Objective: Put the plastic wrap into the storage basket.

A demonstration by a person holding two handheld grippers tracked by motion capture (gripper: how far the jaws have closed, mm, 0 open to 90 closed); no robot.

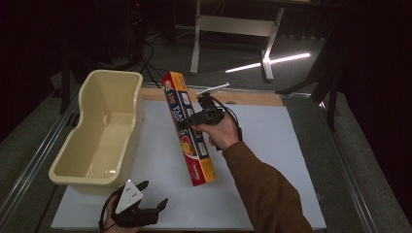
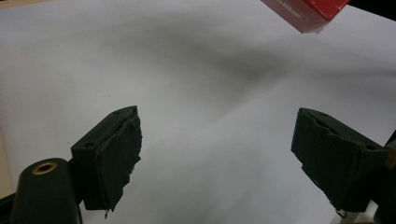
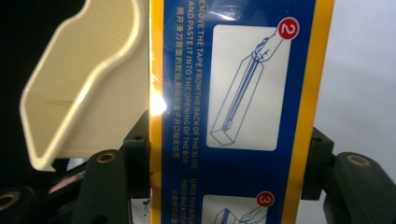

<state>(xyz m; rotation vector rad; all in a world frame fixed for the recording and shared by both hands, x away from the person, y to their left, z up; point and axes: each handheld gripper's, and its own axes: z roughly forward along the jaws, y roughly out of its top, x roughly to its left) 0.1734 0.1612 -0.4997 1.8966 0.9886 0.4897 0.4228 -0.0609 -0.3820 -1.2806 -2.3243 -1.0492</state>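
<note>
Right gripper (image 1: pixel 197 118) clamped on a long plastic-wrap box (image 1: pixel 189 131) beside a cream tub (image 1: pixel 99 133), in a dark room.

A white sheet (image 1: pixel 272 145) covers the table, with a strip of bare wood showing along its far edge; beyond that lie grey floor, a white table frame (image 1: pixel 233 29) and a bright streak of light, all else black. The tub stands on the sheet's left side. Just right of the tub, the box slants with its far end raised, and the right gripper's jaws press against both long sides of it around mid-length. In the right gripper view the box's blue instruction panel (image 3: pixel 243 107) sits between the jaws, the tub behind it. Near the tub's near end, the left gripper (image 1: pixel 148 196) hovers over bare sheet, jaws spread wide and gripping nothing.
</note>
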